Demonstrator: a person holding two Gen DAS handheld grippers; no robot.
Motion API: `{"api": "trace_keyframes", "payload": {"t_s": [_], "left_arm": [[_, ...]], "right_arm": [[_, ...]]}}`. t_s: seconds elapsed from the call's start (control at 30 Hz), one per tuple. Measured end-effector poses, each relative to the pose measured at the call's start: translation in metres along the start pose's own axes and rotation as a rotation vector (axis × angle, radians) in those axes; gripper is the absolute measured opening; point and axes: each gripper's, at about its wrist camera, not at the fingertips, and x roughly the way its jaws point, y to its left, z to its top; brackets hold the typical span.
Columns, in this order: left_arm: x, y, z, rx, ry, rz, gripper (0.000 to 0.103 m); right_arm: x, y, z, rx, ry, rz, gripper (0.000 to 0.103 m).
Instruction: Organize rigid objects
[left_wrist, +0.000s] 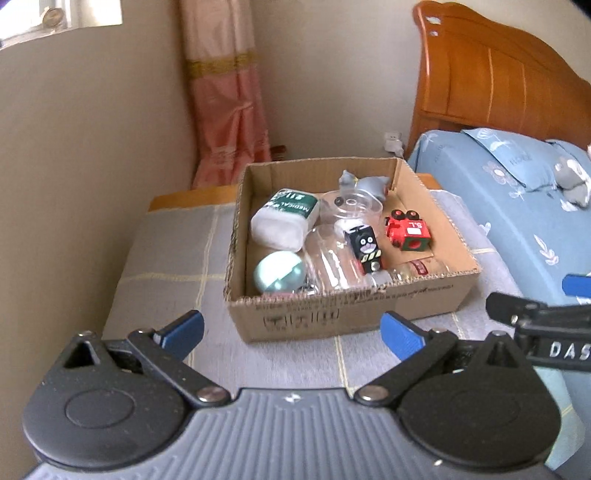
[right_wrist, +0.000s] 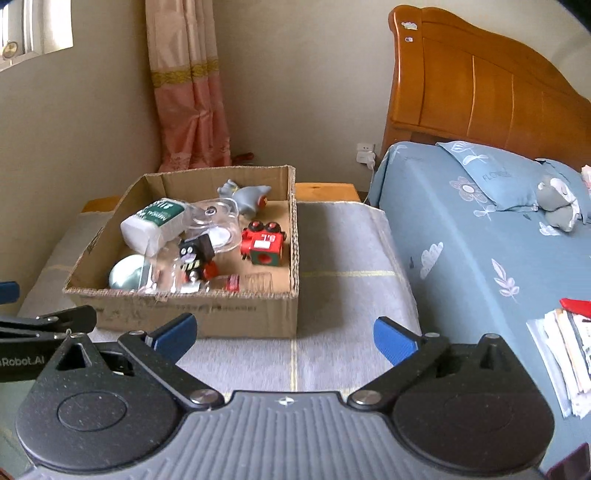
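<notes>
My left tool and my right tool both stand spread wide with nothing between their blue ribbed pads, each hanging short of the open brown corrugated cardboard box that sits on the tabletop under a grey cloth with pale yellow lines.

All the rigid things lie inside the box. The white plastic bottle with a green "MEDICAL" label lies on its side in the far left part, its long axis running from the back wall toward the near left. Just in front of it rests a smooth pale-green ball in the near left corner. The black block toy with a cartoon face lies in the middle on clear plastic pieces, its long axis toward the near wall. A clear round plastic lid sits behind it. The red and green wooden toy engine lies tipped over at the right, black wheels toward the back. A grey rubbery animal figure sits by the back wall
</notes>
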Motion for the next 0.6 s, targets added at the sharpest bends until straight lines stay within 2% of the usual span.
{"api": "trace_keyframes", "payload": {"t_s": [0.13, 0.27, 0.6], "left_arm": [[-0.012, -0.005, -0.006, 0.007, -0.015, 0.018, 0.102], [-0.020, -0.010, -0.007, 0.042, -0.039, 0.075, 0.102], [-0.027, -0.011, -0.008, 0.048, -0.047, 0.086, 0.102]], "right_arm": [[-0.009, 0.004, -0.005, -0.009, -0.010, -0.012, 0.103], [-0.014, 0.006, -0.005, -0.012, -0.023, -0.014, 0.103], [-0.018, 0.007, -0.006, -0.011, -0.031, -0.016, 0.103]]}}
